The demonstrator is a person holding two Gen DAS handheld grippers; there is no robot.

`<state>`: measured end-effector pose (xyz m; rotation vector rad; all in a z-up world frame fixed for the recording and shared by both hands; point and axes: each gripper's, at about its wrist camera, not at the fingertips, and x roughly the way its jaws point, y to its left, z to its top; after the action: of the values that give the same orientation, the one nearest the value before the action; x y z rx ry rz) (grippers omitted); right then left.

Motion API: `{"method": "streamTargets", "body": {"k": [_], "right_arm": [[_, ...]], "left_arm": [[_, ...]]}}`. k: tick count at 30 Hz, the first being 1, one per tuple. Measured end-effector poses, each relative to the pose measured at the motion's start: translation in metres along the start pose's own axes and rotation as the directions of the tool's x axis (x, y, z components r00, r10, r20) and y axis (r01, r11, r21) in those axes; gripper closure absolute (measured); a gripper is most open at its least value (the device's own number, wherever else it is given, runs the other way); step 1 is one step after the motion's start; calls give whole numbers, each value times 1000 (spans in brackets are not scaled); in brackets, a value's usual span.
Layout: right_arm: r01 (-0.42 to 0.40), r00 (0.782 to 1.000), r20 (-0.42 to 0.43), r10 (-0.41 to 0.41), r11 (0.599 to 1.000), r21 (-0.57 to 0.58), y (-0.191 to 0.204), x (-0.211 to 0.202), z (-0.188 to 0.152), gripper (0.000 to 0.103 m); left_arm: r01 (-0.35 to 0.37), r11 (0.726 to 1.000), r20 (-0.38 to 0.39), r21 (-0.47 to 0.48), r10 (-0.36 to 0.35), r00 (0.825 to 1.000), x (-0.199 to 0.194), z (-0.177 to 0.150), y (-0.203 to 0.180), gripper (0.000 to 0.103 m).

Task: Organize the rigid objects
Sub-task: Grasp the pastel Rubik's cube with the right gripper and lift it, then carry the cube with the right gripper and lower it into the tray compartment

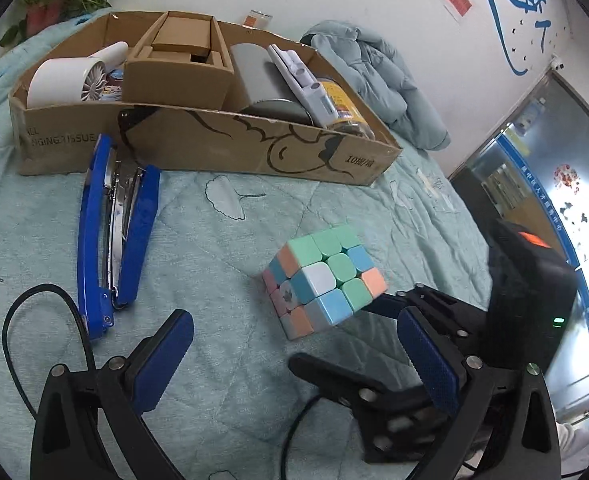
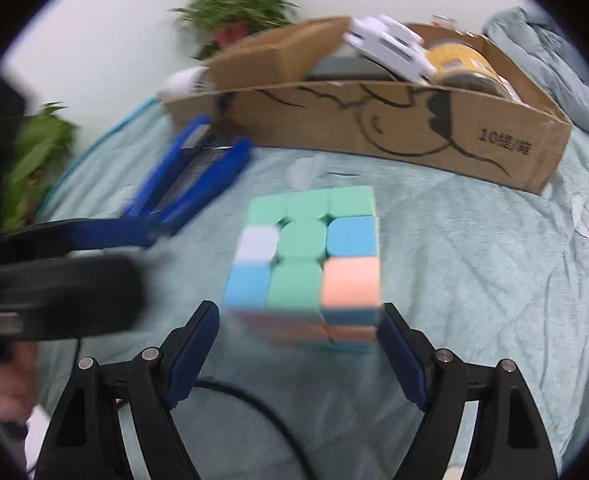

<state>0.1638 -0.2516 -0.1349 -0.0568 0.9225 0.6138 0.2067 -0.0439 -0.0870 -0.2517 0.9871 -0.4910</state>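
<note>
Currently | one cube (image 2: 306,264) | one stapler (image 1: 114,236) | one cardboard box (image 1: 214,148)

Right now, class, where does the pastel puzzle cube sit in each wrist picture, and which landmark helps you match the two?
Left wrist view: the puzzle cube lies right of centre on the teal quilt, ahead of the left tongs.
Right wrist view: the cube sits centre, just ahead of the open right tongs.
Shared landmark: the blue stapler, lying open to the cube's left before the cardboard box.
</note>
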Motion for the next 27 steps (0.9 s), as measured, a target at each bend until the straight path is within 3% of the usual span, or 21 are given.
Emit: {"method": "streamTargets", "body": {"k": [4, 8, 12, 15, 18, 27], "right_arm": [[3, 999, 39, -4, 1000, 12, -13, -9, 1, 22], [7, 999, 43, -9, 999, 40, -13, 4, 7, 22], [24, 999, 42, -27, 997, 70, -7, 19, 11, 23], [42, 998, 46, -47, 993, 106, -11, 19, 10, 34], [30, 998, 43, -37, 989, 146, -15, 16, 8, 36], [-152, 988, 7, 156, 949, 277, -7, 11, -6, 38]], "left_arm": [[6, 1000, -4, -27, -6, 1000, 6, 4, 0, 2], [35, 995, 9, -98, -35, 999, 2, 16, 8, 2], [32, 994, 4, -103, -32, 999, 6, 25, 6, 6], [21, 995, -6, -99, -22, 1000, 8, 24, 3, 8], [10, 995, -6, -97, -11, 1000, 5, 20, 2, 11], [36, 990, -18, -139, -39, 999, -13, -4, 2, 22]]}}
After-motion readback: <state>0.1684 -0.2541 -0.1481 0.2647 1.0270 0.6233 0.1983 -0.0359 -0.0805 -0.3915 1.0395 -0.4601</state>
